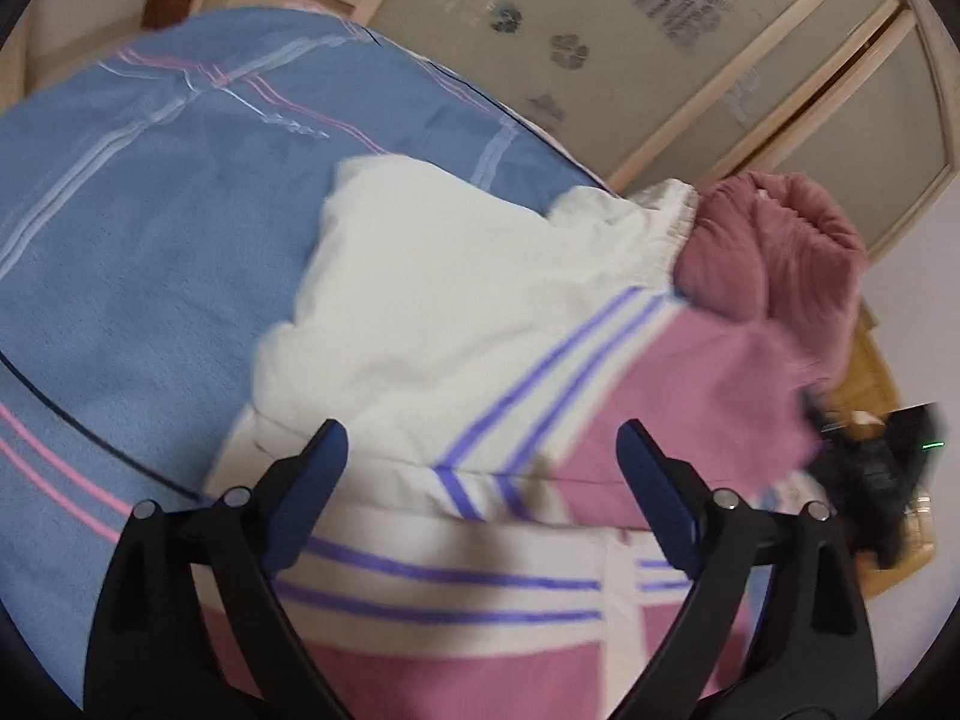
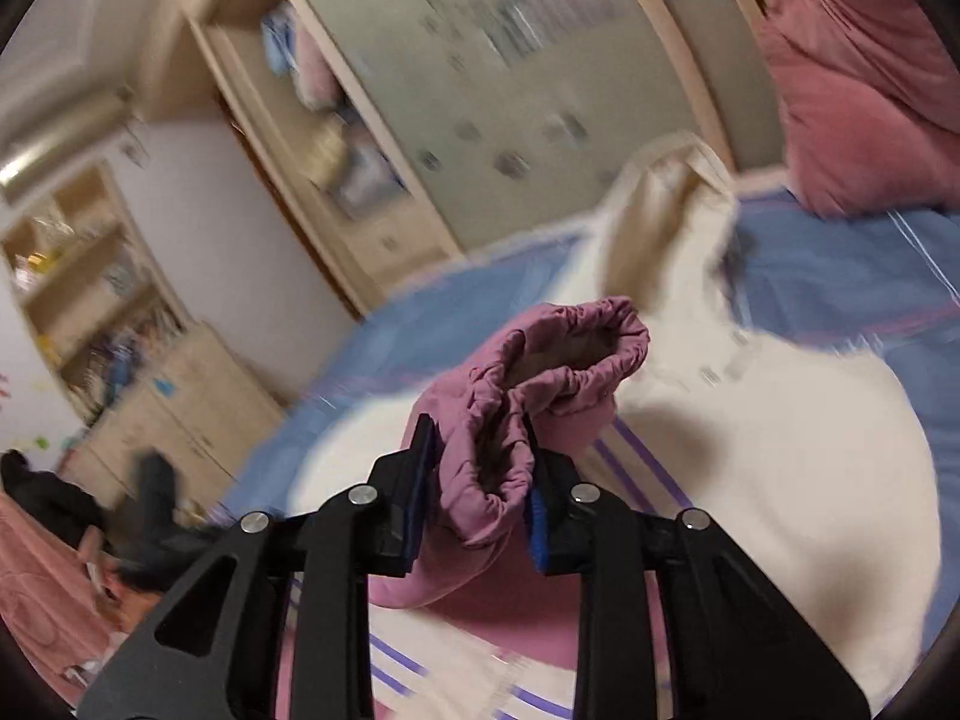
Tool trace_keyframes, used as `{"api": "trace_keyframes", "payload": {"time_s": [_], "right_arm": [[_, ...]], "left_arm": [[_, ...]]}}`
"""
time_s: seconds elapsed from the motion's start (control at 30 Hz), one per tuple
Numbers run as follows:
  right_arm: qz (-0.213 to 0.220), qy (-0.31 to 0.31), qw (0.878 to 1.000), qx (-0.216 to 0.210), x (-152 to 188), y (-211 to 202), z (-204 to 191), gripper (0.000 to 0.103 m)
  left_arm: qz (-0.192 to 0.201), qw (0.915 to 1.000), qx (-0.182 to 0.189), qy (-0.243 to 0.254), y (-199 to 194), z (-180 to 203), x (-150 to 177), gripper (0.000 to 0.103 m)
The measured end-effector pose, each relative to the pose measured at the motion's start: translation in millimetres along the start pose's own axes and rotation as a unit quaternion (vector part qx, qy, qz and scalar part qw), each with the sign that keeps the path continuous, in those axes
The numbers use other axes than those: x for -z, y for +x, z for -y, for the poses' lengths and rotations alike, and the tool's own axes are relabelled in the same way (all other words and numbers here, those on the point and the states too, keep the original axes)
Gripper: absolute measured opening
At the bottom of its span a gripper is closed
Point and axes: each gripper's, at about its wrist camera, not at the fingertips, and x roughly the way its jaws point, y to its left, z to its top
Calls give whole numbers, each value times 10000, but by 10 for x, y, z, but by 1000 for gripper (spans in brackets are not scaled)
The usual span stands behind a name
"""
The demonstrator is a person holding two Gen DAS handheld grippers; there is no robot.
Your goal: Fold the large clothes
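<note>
A large puffy jacket (image 1: pixel 432 300), white and pink with purple stripes, lies spread on a blue bedspread (image 1: pixel 132 228). My left gripper (image 1: pixel 483 450) hovers over the jacket's striped middle, its jaws wide apart and nothing between them. In the right wrist view my right gripper (image 2: pixel 480 450) is shut on the jacket's pink sleeve (image 2: pixel 528 396), just below the gathered elastic cuff (image 2: pixel 576 330), which stands lifted above the white body of the jacket (image 2: pixel 810 450). The right gripper also shows as a dark blur (image 1: pixel 870 462) at the right edge of the left wrist view.
A rose-pink quilt (image 2: pixel 864 78) is heaped on the bed behind the jacket. A wardrobe with frosted sliding doors (image 1: pixel 630 48) lines the far side, with open shelves (image 2: pixel 78 276) beside it. A person's pink sleeve (image 2: pixel 36 588) shows at the lower left.
</note>
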Motion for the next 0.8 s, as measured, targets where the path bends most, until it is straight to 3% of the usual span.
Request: {"api": "trace_keyframes", "payload": {"time_s": [0.1,0.17,0.23,0.33,0.47,0.57,0.63,0.7,0.8], "right_arm": [[-355,385,9986,85,180,76,241,57],[-491,543,9972,125,288,76,344,66],[-621,652,9956,274,389,75,417,72],[-829,837,9919,473,501,79,518,74],[-942,1146,9873,566,561,77,639,74],[-1006,1331,9841,604,537,125,678,74],[-1042,1276,9847,572,513,194,623,68],[-1075,1139,9866,464,477,275,533,40],[-1050,818,9897,527,359,410,350,27]], "left_arm": [[-547,9947,449,-747,67,-220,-14,99],[-894,9874,475,-1214,215,-393,-17,99],[-982,9827,477,-1499,323,-521,-5,99],[-531,9843,551,-1588,316,-561,-70,99],[5,9868,220,-1607,278,-614,-156,96],[252,9888,-247,-1450,250,-636,-176,75],[473,9885,-412,-1375,193,-667,-160,64],[589,9876,-444,-1387,150,-721,-137,59],[689,9874,-607,-1286,128,-750,-115,56]]}}
